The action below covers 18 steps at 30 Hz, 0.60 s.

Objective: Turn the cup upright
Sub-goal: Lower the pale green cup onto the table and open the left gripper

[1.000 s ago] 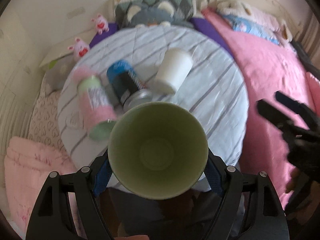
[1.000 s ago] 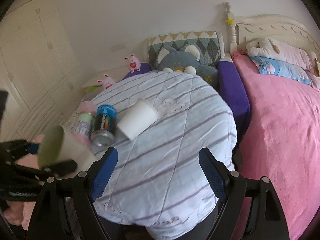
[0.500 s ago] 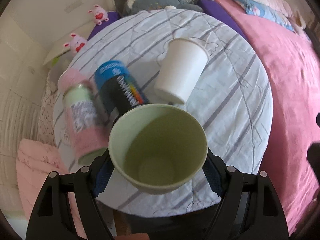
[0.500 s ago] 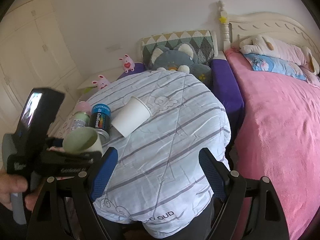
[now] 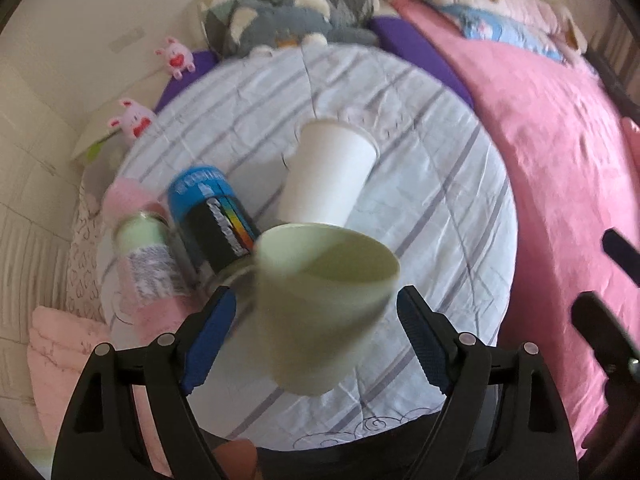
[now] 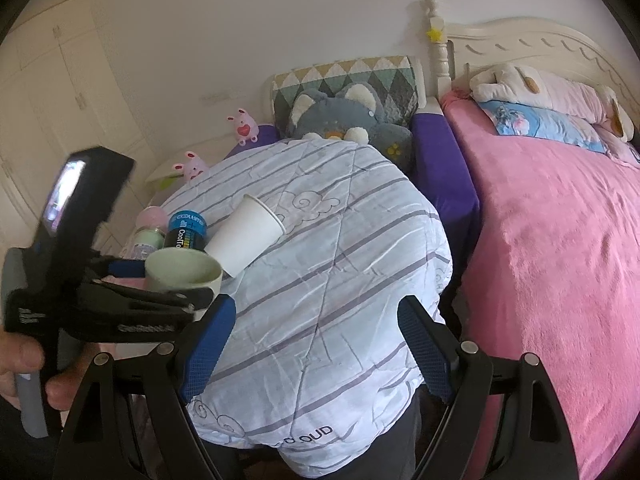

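On my left gripper [image 5: 316,332] the blue-padded fingers [image 5: 208,332] stand apart with the pale green cup [image 5: 324,300] sitting between them; there is a visible gap on each side in the left wrist view, so I read the jaws as spread, though motion blur keeps me from being sure the pads are fully clear of the cup wall. The cup's mouth faces up, close to upright with a slight tilt, and from the right wrist view I see it [image 6: 184,274] near the left edge of the round table [image 6: 340,320], which is covered by a white cloth with grey stripes; I cannot tell whether its base touches the cloth. Just behind it a white paper cup [image 5: 326,176] lies on its side. To the left of that, a blue and black can [image 5: 212,216] and a pink and green bottle [image 5: 146,256] also lie flat, side by side. My right gripper [image 6: 316,336] hovers over the near part of the table, jaws wide with nothing between them. A pink bedspread [image 6: 560,260] fills the right side.
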Motion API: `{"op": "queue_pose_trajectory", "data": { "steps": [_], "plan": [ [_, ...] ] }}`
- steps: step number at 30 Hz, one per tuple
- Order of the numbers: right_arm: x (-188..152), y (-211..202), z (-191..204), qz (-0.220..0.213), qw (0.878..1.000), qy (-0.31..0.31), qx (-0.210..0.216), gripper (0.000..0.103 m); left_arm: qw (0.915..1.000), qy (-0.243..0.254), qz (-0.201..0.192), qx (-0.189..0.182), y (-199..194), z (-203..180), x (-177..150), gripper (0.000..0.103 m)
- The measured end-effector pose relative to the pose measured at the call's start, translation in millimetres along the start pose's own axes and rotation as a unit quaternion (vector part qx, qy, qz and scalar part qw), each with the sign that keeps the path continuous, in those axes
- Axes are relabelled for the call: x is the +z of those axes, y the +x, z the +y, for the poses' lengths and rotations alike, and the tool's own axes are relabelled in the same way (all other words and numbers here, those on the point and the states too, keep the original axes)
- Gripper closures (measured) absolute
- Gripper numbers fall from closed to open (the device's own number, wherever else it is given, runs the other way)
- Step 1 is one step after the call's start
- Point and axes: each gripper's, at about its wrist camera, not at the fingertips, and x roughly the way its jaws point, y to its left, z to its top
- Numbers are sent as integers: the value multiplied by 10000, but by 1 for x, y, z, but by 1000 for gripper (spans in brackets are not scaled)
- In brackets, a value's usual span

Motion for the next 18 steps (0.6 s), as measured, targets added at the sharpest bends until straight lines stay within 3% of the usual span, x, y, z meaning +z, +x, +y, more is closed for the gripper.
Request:
{"op": "queue_pose_trajectory", "data": {
  "steps": [8, 18],
  "plan": [
    [0, -5, 14, -42, 9999, -117, 38, 19, 9974, -138, -702, 43, -41, 19, -1, 12],
    [-3, -5, 45, 60, 9986, -485, 206, 19, 9914, -715, -1061, 264, -69, 46, -40, 12]
  ]
}}
